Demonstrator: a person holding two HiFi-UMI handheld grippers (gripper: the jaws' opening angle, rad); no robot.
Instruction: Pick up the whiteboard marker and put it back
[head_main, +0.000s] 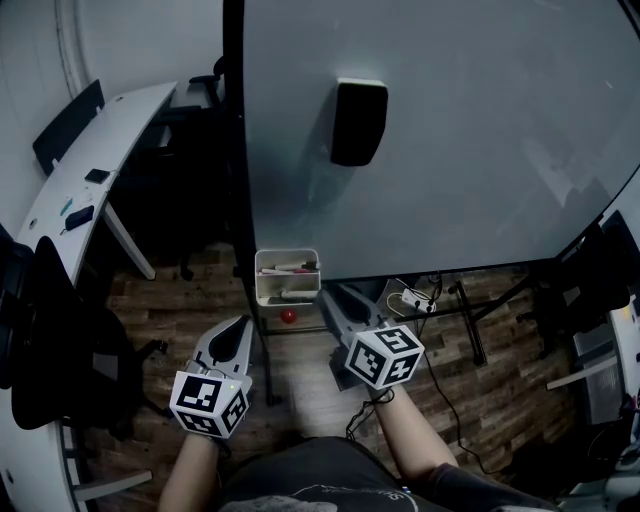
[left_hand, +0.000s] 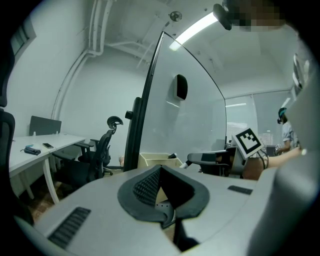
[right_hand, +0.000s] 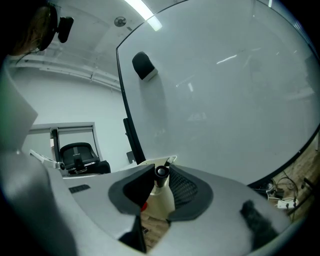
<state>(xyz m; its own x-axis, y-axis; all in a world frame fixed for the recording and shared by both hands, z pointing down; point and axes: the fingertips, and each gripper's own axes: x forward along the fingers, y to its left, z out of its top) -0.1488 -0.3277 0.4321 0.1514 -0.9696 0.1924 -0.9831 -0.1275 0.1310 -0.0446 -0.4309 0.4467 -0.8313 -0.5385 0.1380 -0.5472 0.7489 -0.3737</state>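
Fingers (right_hand: 182, 187) of right gripper (right_hand: 161, 170) pinch whiteboard marker (right_hand: 161, 173) at pen tray's (head_main: 262, 290) four o'clock; left gripper's (left_hand: 160, 169) are pressed together.

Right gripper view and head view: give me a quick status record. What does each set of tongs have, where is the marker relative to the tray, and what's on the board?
right tongs: shut on the whiteboard marker, dark end showing
left tongs: shut, empty, low on the left
marker tray: white, at the whiteboard's lower left corner, markers inside
right tongs position: tips beside the tray's right edge
board: black eraser up high, no writing visible
stage: marker gripped, not yet released
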